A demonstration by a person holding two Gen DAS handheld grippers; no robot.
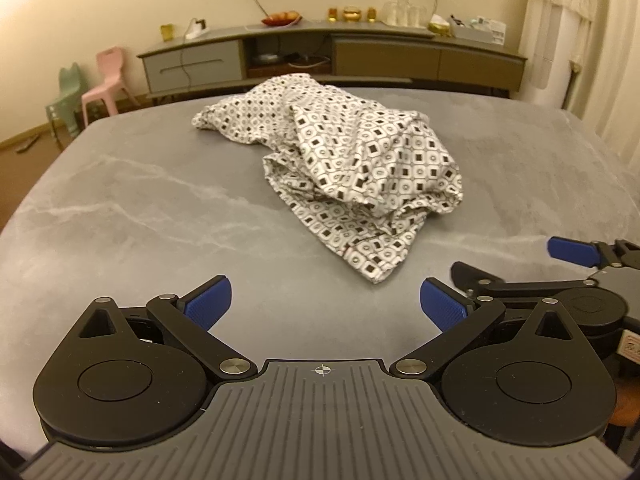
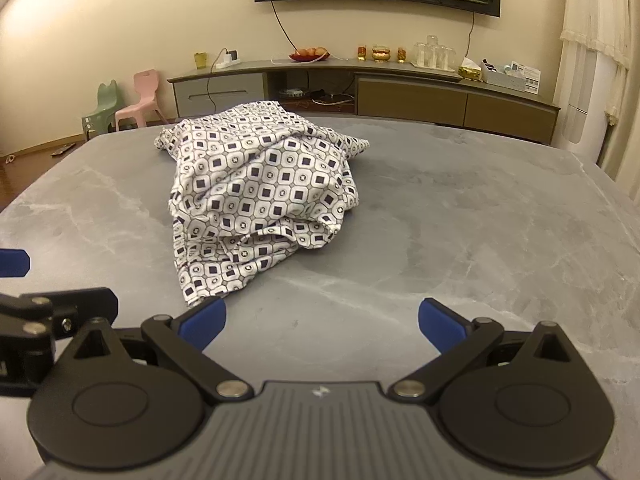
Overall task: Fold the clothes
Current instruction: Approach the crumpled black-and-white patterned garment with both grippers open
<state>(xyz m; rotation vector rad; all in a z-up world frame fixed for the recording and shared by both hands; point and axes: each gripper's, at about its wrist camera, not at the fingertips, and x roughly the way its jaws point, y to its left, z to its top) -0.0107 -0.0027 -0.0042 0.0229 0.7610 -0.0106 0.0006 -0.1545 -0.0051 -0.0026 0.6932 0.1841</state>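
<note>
Sideboard [image 2: 360,88] and chairs [image 2: 138,100] stand beyond the table [image 2: 480,220]; crumpled garment [image 2: 260,192] lies ahead; left gripper [image 1: 325,304] and right gripper [image 2: 322,320] hover with jaws spread, empty.

1. No readable words, brands or numbers are showing in either view.
2. Print on the papers and boxes [image 2: 516,74] on the far sideboard [image 2: 440,92] is appearing too small to read.

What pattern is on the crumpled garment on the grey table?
Crumpled white garment: dark squares and small rings inside octagon outlines; clearest in the right wrist view.
</note>
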